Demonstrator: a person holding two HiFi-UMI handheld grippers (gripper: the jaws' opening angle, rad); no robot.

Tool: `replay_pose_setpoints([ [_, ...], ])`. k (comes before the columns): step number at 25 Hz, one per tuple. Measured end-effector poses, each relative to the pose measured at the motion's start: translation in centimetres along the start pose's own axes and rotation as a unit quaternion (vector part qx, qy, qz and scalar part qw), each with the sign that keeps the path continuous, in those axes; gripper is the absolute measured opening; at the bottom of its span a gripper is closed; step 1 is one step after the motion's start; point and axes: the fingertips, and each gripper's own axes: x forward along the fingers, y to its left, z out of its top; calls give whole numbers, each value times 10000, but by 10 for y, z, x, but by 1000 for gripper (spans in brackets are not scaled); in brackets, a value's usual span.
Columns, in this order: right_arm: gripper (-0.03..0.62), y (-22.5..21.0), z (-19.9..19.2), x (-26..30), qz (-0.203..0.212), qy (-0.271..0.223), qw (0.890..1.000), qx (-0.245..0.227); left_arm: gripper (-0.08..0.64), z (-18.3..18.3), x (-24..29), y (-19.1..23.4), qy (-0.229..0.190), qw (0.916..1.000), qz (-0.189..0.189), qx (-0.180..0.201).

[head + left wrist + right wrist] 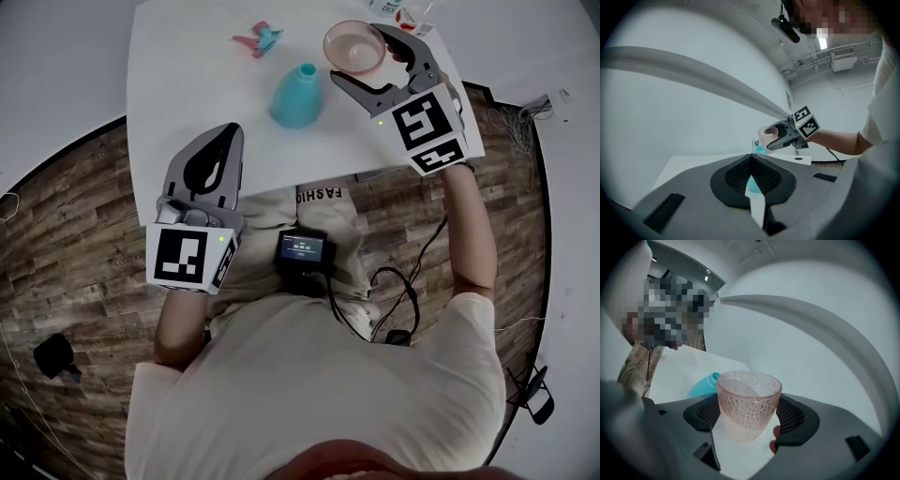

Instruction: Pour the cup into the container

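A pink dimpled glass cup (349,44) hangs above the far right of the white table (187,84), with my right gripper (358,56) shut on it. In the right gripper view the cup (749,394) stands upright between the dark pads (794,416). A teal container (295,97) with a narrow open neck stands on the table to the cup's left and nearer me; it also shows behind the cup (704,386). My left gripper (228,133) is shut on nothing at the table's front edge, pointing at the container (761,150).
A small pink and teal object (258,37) lies at the back of the table. Cartons or bottles (405,13) stand at the far right corner. A wooden floor with cables (412,272) lies around the person.
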Motion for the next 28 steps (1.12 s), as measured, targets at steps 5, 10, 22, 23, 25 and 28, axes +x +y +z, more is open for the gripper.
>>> replay_pose_setpoints([
  [5,368,2,1,0,-44,55,9998,-161,12,-5,0,2,55,10000,26,-26],
  [10,368,1,3,-2,-127,101,9994,-315,12,-8,1,0,89,9999,-1,49],
  [22,368,0,11,1,-231,233,9978,-570,12,-11,-4,4,84,10000,20,0],
  [23,368,0,11,1,-231,253,9977,-585,12,-12,-4,4,88,10000,17,-7],
  [25,368,0,10,1,-240,310,9973,-620,12,-12,-4,4,102,9999,3,-1],
  [28,368,0,9,1,-259,368,9968,-661,12,-11,-5,4,102,9999,17,9],
])
